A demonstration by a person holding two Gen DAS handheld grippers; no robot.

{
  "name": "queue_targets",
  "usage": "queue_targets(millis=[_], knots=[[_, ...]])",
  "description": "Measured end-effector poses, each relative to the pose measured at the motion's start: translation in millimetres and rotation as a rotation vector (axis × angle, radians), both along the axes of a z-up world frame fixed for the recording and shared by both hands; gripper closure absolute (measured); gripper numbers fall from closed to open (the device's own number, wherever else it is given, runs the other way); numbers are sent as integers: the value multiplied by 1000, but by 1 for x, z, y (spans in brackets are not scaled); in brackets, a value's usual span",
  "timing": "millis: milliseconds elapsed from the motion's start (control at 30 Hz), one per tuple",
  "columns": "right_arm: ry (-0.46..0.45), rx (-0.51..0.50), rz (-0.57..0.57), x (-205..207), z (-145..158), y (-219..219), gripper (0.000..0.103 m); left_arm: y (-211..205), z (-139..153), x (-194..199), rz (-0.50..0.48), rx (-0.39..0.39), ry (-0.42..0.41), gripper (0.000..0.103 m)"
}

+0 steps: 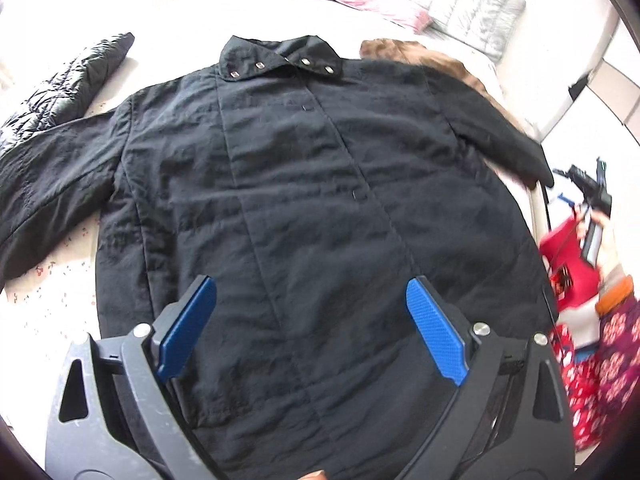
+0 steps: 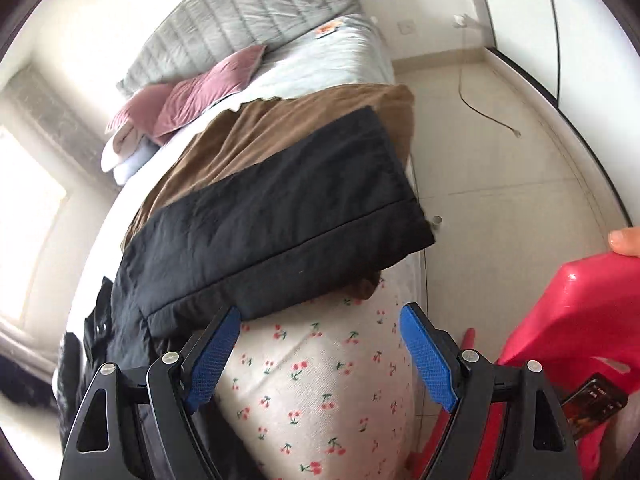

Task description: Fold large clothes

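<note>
A large black coat (image 1: 304, 200) lies flat on the bed, front up, collar with metal snaps at the far end and both sleeves spread out. My left gripper (image 1: 312, 304) hangs open above the coat's lower front, holding nothing. In the right wrist view the coat's right sleeve (image 2: 272, 224) lies across a brown garment (image 2: 280, 124) at the bed's edge. My right gripper (image 2: 320, 336) is open and empty over the cherry-print sheet (image 2: 320, 392), just below the sleeve cuff. The right gripper also shows small at the right in the left wrist view (image 1: 588, 188).
A black quilted garment (image 1: 68, 84) lies at the bed's left. A pink pillow (image 2: 192, 96) and a grey padded headboard (image 2: 240, 12) are at the far end. A red plastic stool (image 2: 580, 312) stands beside the bed on the tiled floor (image 2: 500, 140).
</note>
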State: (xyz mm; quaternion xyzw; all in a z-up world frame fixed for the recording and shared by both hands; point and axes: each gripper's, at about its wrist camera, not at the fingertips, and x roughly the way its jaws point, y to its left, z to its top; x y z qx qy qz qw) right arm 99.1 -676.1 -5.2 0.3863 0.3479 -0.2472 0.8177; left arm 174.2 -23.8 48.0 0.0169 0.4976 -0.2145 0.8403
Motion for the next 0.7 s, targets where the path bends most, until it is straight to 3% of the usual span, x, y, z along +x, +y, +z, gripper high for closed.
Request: queue_targets(millis=[233, 267, 300, 333, 400, 467, 567, 700], knots=[[-119, 179, -129, 3, -29, -38, 20, 4, -26, 29, 109, -141, 18, 1], [-133, 189, -146, 0, -31, -44, 21, 5, -35, 32, 122, -156, 27, 1], [-144, 190, -167, 1, -32, -47, 30, 7, -47, 34, 138, -174, 33, 1], [-144, 177, -187, 2, -32, -49, 38, 10, -54, 35, 150, -189, 33, 1], [-112, 138, -208, 10, -30, -49, 76, 16, -73, 33, 177, -225, 14, 1], [-108, 75, -202, 12, -18, -48, 90, 18, -86, 36, 181, -203, 35, 1], [-120, -28, -168, 18, 14, -42, 94, 22, -90, 42, 175, -182, 11, 1], [-147, -190, -104, 34, 78, -17, 95, 34, -87, 46, 192, -227, 0, 1]])
